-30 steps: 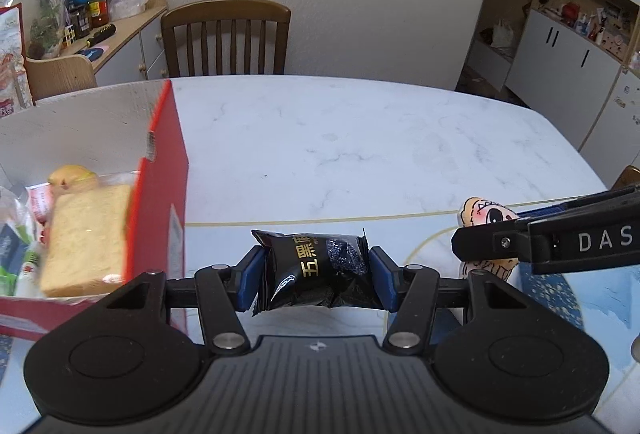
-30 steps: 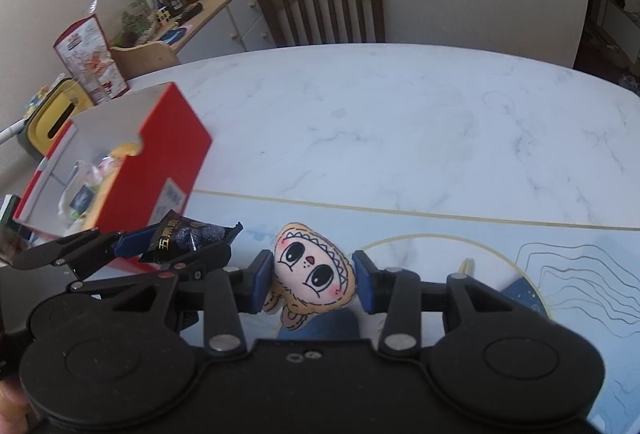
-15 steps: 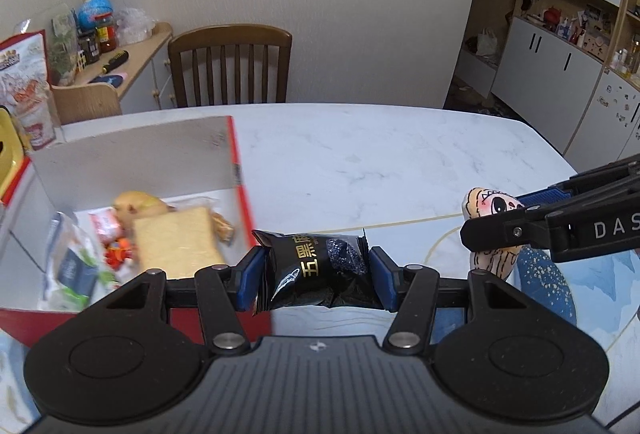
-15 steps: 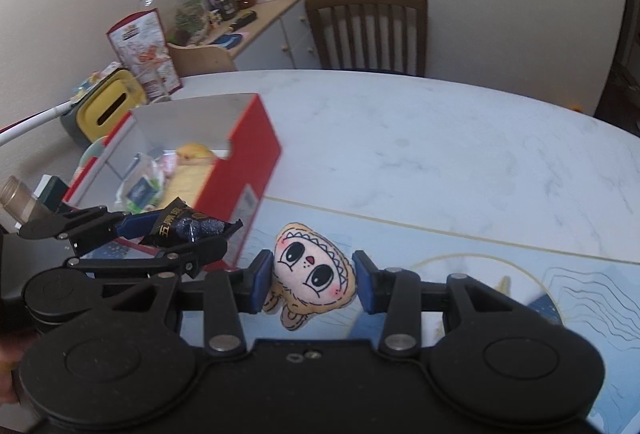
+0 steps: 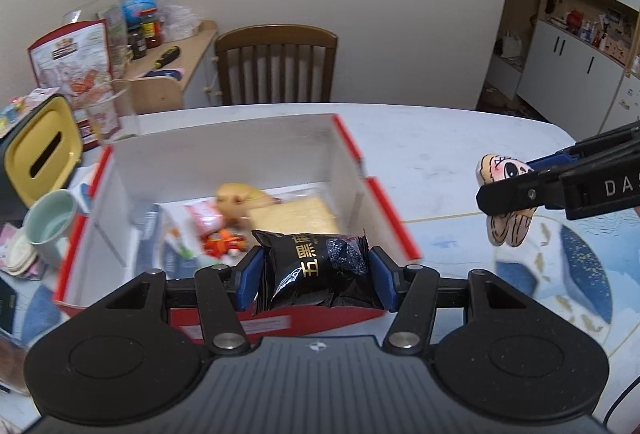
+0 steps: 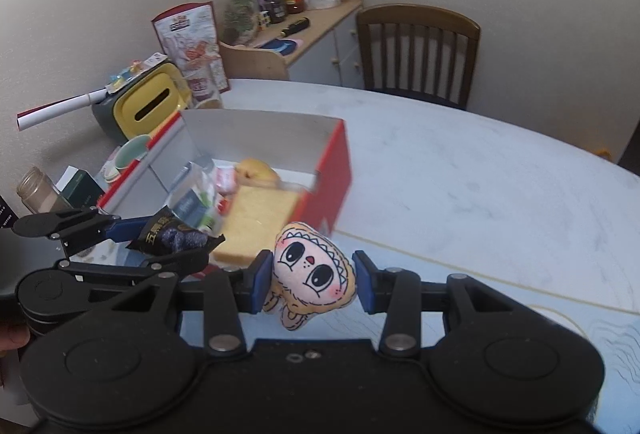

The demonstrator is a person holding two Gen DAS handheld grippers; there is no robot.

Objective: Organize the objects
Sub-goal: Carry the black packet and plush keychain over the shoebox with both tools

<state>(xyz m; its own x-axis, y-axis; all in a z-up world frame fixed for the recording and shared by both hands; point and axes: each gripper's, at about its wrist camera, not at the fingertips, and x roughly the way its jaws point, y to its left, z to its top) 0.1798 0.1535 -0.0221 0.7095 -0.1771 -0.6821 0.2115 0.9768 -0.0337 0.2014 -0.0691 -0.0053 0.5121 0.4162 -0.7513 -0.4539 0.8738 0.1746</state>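
My left gripper (image 5: 316, 274) is shut on a black snack packet (image 5: 316, 266) with gold characters, held in the air over the near wall of the red box (image 5: 384, 206). The box is open, white inside, and holds a bread slice (image 5: 296, 218), a yellow bun and small wrapped items. My right gripper (image 6: 308, 280) is shut on a small plush doll (image 6: 312, 270) with big eyes, held just right of the box's near corner (image 6: 336, 170). In the right wrist view the left gripper (image 6: 168, 246) and its packet (image 6: 172, 236) hang at the left, over the box.
A marble table (image 5: 440, 150) with a blue patterned mat (image 5: 560, 266) carries the box. Left of the box stand a green mug (image 5: 50, 222), a yellow-lidded bin (image 5: 40, 154) and a snack bag (image 5: 72, 58). A wooden chair (image 5: 276, 66) stands at the far side.
Both grippers have risen and moved left toward the box, keeping their loads. The box's inside has come into full view, and the packet now hangs over its near wall.
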